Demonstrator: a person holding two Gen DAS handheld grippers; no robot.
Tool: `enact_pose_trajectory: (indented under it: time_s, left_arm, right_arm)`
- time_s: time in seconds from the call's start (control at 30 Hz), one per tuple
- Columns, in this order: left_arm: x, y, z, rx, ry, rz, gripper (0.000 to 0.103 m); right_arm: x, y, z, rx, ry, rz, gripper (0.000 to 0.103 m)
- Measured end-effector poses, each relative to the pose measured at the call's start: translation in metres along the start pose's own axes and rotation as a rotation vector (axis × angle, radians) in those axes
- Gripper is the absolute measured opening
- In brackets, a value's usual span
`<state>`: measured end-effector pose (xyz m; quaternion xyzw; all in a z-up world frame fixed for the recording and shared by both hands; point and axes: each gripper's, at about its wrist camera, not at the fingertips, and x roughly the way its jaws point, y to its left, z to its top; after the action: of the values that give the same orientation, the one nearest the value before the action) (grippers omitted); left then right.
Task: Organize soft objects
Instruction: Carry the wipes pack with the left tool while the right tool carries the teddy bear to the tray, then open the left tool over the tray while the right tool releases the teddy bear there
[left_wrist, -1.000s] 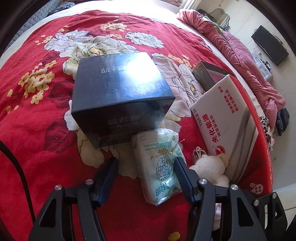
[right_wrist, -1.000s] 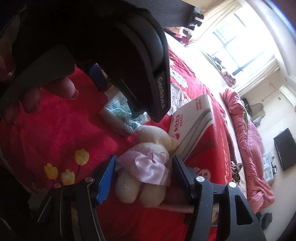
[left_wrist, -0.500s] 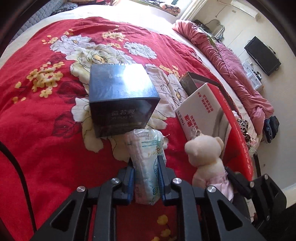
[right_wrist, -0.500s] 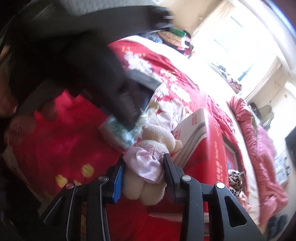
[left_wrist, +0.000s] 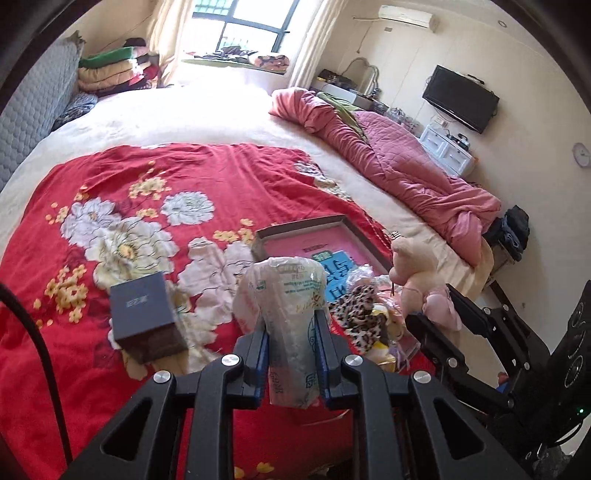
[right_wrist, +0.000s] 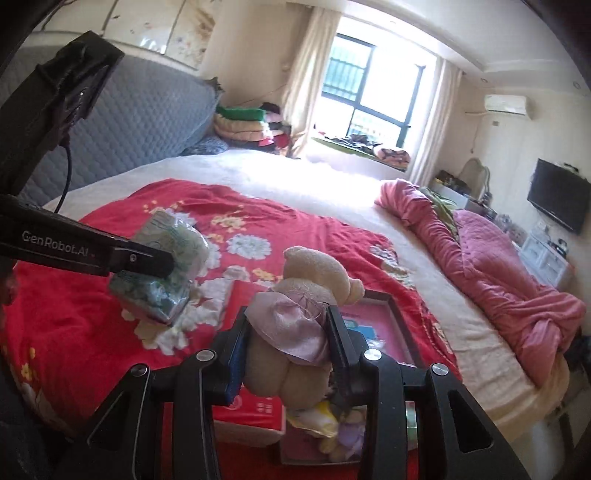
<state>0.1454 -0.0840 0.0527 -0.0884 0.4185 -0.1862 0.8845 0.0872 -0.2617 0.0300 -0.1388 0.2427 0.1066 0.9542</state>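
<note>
Crinkly plastic bulges between my left gripper (left_wrist: 291, 354) pads: it is clamped on the tissue pack (left_wrist: 288, 314), lifted clear of the red bedspread (left_wrist: 229, 177). My right gripper (right_wrist: 286, 347) squeezes the plush bear (right_wrist: 314, 273) at its satin skirt. I'd carry both level over the open box (left_wrist: 306, 236) before easing either grip.
</note>
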Motion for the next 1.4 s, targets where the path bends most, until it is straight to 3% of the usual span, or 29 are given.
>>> enact_pose_trajectory:
  time_s: [0.27, 0.47, 0.73, 0.97, 1.17, 1.4]
  left_arm:
    - [0.061, -0.08, 0.02, 0.09, 0.065, -0.04, 0.022]
    - [0.115, -0.113, 0.017, 0.145, 0.146, -0.047, 0.022]
    - [0.156, -0.112, 0.008, 0.147, 0.226, -0.026, 0.022]
    - [0.164, -0.109, 0.011, 0.156, 0.231, -0.015, 0.024]
    - [0.168, -0.11, 0.012, 0.16, 0.234, -0.008, 0.025]
    - [0.168, -0.111, 0.012, 0.169, 0.234, 0.008, 0.028]
  right_arm:
    - [-0.012, -0.078, -0.007, 0.169, 0.004, -0.091, 0.04]
    - [0.003, -0.108, -0.026, 0.247, 0.049, -0.08, 0.04]
    - [0.034, -0.118, -0.043, 0.306, 0.106, -0.005, 0.041]
    - [0.053, -0.113, -0.052, 0.305, 0.157, 0.039, 0.042]
    - [0.068, -0.108, -0.061, 0.304, 0.212, 0.067, 0.049]
    - [0.062, -0.114, -0.061, 0.333, 0.19, 0.054, 0.052]
